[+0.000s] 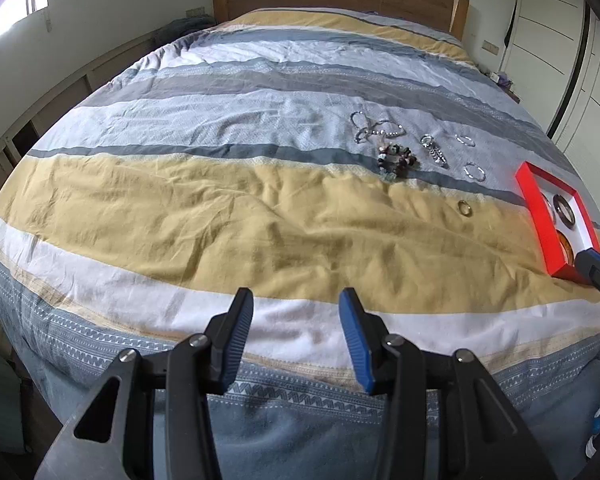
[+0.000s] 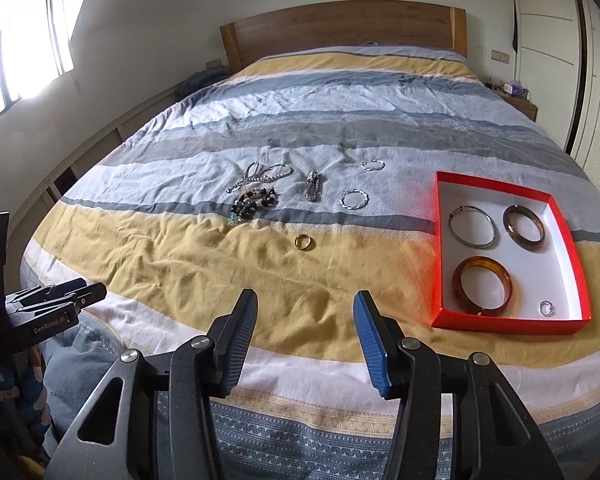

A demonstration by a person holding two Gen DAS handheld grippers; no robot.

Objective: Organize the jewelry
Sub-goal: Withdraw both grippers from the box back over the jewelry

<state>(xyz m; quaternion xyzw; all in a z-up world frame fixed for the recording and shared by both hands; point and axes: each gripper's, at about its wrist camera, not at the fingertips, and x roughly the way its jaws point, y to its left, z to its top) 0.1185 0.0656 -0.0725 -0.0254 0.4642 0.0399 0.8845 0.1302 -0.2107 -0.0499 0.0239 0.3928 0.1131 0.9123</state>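
Observation:
A red box (image 2: pixel 436 248) with a white inside lies on the striped bed cover at the right. It holds an amber bangle (image 2: pixel 482 286), a dark bangle (image 2: pixel 524 227), a thin silver bangle (image 2: pixel 471 226) and a small ring (image 2: pixel 546 308). Loose on the cover are a gold ring (image 2: pixel 303 242), two silver hoops (image 2: pixel 354 199), (image 2: pixel 373 165), a silver clip (image 2: pixel 313 189), a dark bead bracelet (image 2: pixel 256 200) and a bead necklace (image 2: pixel 266 174). My right gripper (image 2: pixel 305 312) hovers open and empty over the bed's near edge. My left gripper (image 1: pixel 296 308) is open and empty too, left of the red box (image 1: pixel 532 204) and the gold ring (image 1: pixel 464 209).
A wooden headboard (image 2: pixel 340 28) closes the far end of the bed. White wardrobe doors (image 2: pixel 548 40) and a nightstand (image 2: pixel 518 104) stand to the right, a bright window (image 2: pixel 24 40) to the left. The left gripper's body (image 2: pixel 48 304) shows at the left edge of the right wrist view.

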